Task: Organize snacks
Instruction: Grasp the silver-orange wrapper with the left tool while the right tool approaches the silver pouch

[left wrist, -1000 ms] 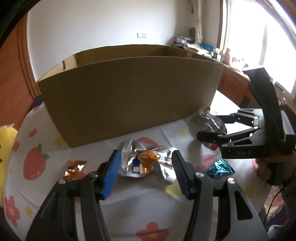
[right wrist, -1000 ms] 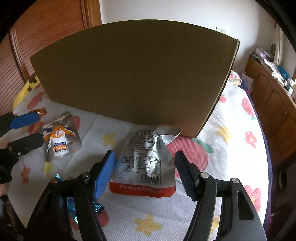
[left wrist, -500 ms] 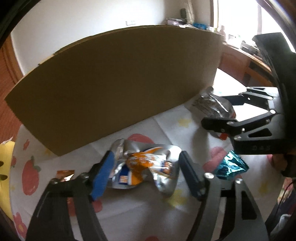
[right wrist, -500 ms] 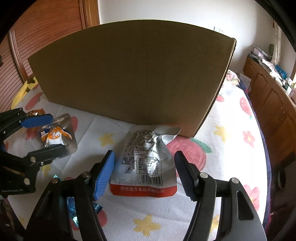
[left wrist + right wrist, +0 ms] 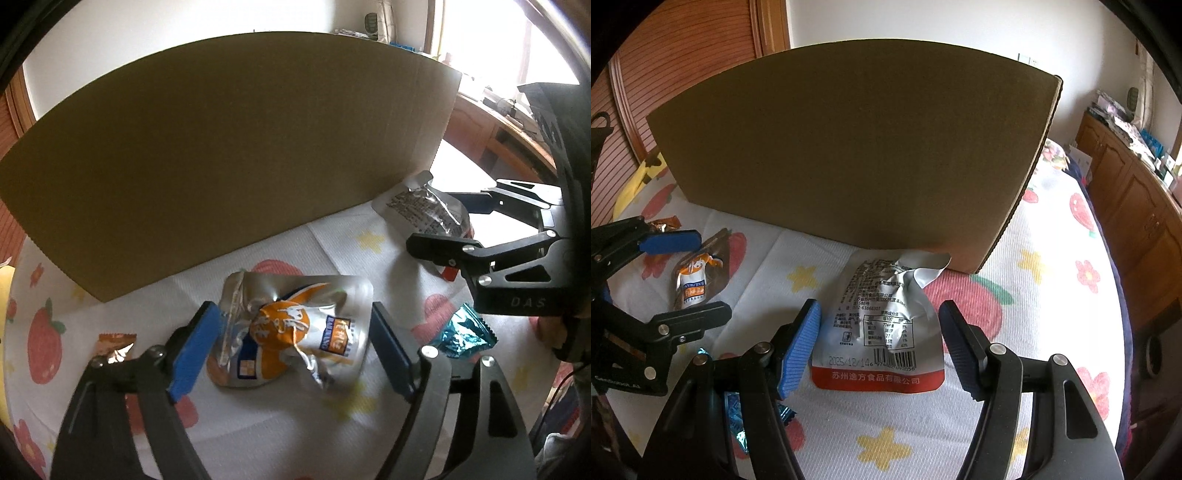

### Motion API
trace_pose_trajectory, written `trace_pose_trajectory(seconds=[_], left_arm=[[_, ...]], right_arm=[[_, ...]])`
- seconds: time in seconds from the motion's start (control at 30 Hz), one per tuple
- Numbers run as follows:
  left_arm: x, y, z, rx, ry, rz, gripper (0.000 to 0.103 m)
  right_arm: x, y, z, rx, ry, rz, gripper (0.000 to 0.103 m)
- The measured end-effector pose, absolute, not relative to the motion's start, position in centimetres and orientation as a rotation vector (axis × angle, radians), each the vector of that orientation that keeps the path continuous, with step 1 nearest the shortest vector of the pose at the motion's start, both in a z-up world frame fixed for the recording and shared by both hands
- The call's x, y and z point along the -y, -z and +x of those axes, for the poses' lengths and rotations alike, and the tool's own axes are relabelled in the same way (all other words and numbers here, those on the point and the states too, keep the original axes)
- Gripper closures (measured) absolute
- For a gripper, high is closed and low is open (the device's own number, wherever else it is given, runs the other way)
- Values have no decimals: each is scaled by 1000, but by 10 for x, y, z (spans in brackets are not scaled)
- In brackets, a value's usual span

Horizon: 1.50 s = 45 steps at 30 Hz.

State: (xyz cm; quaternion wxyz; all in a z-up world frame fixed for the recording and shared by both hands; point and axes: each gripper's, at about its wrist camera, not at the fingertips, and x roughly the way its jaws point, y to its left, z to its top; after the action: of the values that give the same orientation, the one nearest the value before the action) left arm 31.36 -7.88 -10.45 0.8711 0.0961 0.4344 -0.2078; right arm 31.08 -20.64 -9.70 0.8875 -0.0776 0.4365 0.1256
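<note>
Your left gripper (image 5: 291,350) has its jaws spread wide with the orange pouch (image 5: 291,332) lying flat between them on the bed (image 5: 258,424). The pouch's long axis runs across the gap, from one pad toward the other, so both short edges sit just inside the pads. Closing here would, by my reading, crumple the foil along its length instead of pinching across its narrow side; turn your wrist or accept a bunched grip.

Your right gripper (image 5: 879,347) is likewise spread, and the silver pouch (image 5: 886,325) lies between its jaws with its long axis pointing away from you, toward the box (image 5: 857,155). Its red bottom band is nearest you and its crumpled top touches the box's foot. That one is lined up well: the pads face its two long sides.

Neither gripper holds anything yet. Each pouch is nearest its own hand, so there is no reason to cross over. The box stands just behind both, and its wall is tall, so expect to lift clear of the rim. A teal candy (image 5: 463,338) lies between the two grippers, and a brown candy (image 5: 115,345) just outside your left jaw.
</note>
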Motion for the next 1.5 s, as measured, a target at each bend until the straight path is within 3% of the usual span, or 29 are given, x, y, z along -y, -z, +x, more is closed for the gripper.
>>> trace_pose_trajectory(seconds=[0.67, 0.7, 1.03, 1.13, 1.2, 1.27, 1.5], left_arm=[[56, 100, 303, -898, 501, 110, 23], [55, 99, 301, -892, 505, 113, 44], [59, 81, 283, -830, 504, 158, 57], [55, 70, 272, -790, 512, 165, 72], [52, 62, 266, -771, 521, 164, 89], [49, 55, 262, -755, 507, 177, 93], [26, 39, 263, -737, 453, 190, 98]], right_arm=[[207, 98, 310, -905, -261, -162, 36], [207, 98, 311, -905, -261, -162, 36], [208, 98, 311, -905, -260, -163, 36], [208, 98, 311, -905, -260, -163, 36], [207, 98, 311, -905, -259, -163, 36], [207, 98, 311, -905, -259, -164, 36], [208, 98, 311, -905, -258, -165, 36]])
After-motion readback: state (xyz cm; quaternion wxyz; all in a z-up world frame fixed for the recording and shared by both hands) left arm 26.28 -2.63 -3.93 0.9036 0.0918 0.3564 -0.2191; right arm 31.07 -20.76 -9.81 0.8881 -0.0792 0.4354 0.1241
